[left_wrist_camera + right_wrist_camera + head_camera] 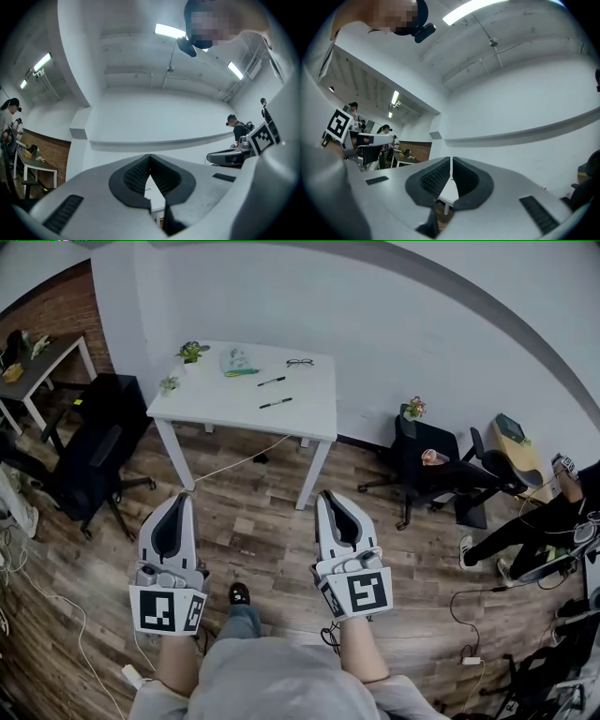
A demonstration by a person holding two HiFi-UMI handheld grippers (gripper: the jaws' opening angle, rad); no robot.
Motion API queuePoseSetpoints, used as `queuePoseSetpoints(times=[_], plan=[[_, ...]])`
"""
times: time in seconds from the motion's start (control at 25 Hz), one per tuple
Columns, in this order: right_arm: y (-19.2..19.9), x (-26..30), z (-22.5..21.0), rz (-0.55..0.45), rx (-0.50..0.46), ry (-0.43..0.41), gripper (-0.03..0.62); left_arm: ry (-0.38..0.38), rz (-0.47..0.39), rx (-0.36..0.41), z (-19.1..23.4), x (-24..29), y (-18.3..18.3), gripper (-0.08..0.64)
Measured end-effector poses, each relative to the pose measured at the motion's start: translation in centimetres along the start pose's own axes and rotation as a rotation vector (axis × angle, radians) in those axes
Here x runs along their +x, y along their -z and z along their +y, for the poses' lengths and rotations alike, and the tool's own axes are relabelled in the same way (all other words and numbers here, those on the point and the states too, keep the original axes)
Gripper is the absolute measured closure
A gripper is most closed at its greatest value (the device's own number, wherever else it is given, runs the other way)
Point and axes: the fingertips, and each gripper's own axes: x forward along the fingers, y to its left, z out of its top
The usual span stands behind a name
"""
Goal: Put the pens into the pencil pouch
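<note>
Two black pens lie on the white table across the room. Behind them near the wall is a clear pencil pouch with a green item in front of it. My left gripper and right gripper are held side by side over the wooden floor, well short of the table, both pointing towards it. The left gripper has its jaws closed tip to tip with nothing between them. So does the right gripper. A sliver of table shows under its pads.
Glasses and two small plants also sit on the table. A cable runs across the floor under it. Black chairs stand at left and right. A person sits at far right.
</note>
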Motion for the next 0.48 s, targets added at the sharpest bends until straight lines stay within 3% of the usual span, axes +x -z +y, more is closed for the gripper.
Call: queuePoseSetpoints(times=[0.32,0.48], plan=[[0.9,11.2,-1.1,-0.013,-0.006,0.03,0.555,0.022,0.013,0.053,6.9,9.4,2.4,0.535],[1.6,16.0,-0.9,-0.016,-0.013,0.037,0.555,0.028,0.002,0.116,10.2,13.2,3.5,0.535]])
